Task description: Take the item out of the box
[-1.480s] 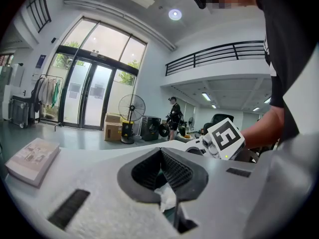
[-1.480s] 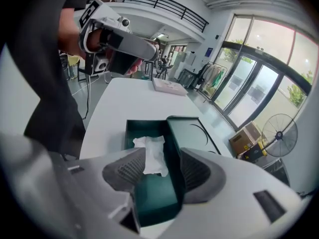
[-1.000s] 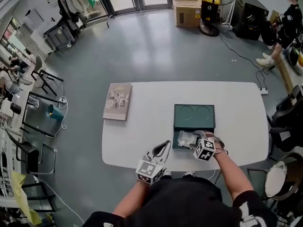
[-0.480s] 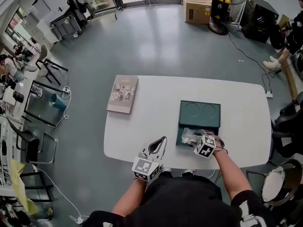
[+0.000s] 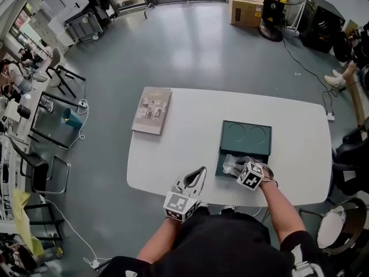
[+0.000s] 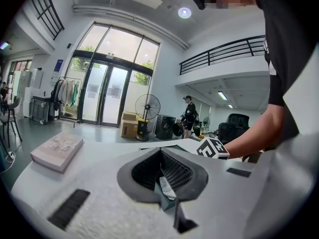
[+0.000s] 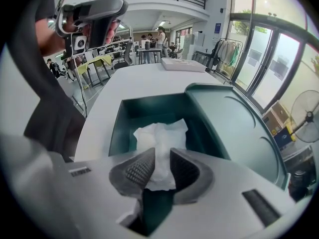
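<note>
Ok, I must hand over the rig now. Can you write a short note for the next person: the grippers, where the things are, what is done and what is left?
Left gripper: shut, empty, at the near edge of the table, left of the box.
Right gripper: jaws closing on the white packet, which is between the pads.
Green box: on the table, lid folded open, packet still inside.
Done: box opened, packet reached.
Left: finish the grip, lift the packet out, probably set it on the table.
</note>
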### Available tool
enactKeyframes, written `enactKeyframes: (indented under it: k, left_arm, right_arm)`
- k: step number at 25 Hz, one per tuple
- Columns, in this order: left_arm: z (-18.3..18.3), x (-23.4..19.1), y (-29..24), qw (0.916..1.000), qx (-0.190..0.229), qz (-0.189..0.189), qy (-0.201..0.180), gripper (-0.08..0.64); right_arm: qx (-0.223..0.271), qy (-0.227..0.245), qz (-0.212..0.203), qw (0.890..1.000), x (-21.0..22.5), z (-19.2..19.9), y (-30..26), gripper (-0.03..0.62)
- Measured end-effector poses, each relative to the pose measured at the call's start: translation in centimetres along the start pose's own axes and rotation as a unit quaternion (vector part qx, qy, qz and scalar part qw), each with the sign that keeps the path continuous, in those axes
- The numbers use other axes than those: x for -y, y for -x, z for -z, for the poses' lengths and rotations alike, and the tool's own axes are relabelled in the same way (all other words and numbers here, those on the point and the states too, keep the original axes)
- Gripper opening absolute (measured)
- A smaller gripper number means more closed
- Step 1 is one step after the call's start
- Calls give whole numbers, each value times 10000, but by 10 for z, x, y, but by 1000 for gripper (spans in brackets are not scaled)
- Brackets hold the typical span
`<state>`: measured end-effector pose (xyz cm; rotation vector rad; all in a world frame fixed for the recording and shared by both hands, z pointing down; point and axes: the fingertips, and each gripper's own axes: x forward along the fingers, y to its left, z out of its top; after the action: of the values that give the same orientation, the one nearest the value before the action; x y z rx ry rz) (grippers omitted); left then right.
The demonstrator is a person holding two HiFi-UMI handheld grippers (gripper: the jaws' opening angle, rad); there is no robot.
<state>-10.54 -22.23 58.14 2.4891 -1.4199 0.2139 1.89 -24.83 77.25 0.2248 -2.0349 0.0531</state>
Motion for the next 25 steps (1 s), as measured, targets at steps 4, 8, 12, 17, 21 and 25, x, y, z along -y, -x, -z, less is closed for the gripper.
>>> enactKeyframes:
  k: [4,8,12,17,21,25]
  left_arm:
    - [-2,-2,-2,10000,13,2,-35,11]
    - [0,-1,-2,10000,24,51,-60,11]
    - [-2,3,-5,10000,-6,63,-69,11]
    - [-1,5,-8,9999,-1,83,-98,11]
    - [2,6,-10,9998,7,152,-132,11]
    - [-2,11,-12,9996,22,239,-146,11]
  right_arm:
    - [54,-6,111,9999,4,-1,3,60]
    - [173,-46,294,9994,8,-6,9,20]
    - [326,-92,461,9984,12,-10,21,11]
    - [595,-137,700,9957,13,-21,41,11]
    - [874,-214,973,9912,17,-35,64,11]
    - [1256,-398,1308,9826,23,-51,94,11]
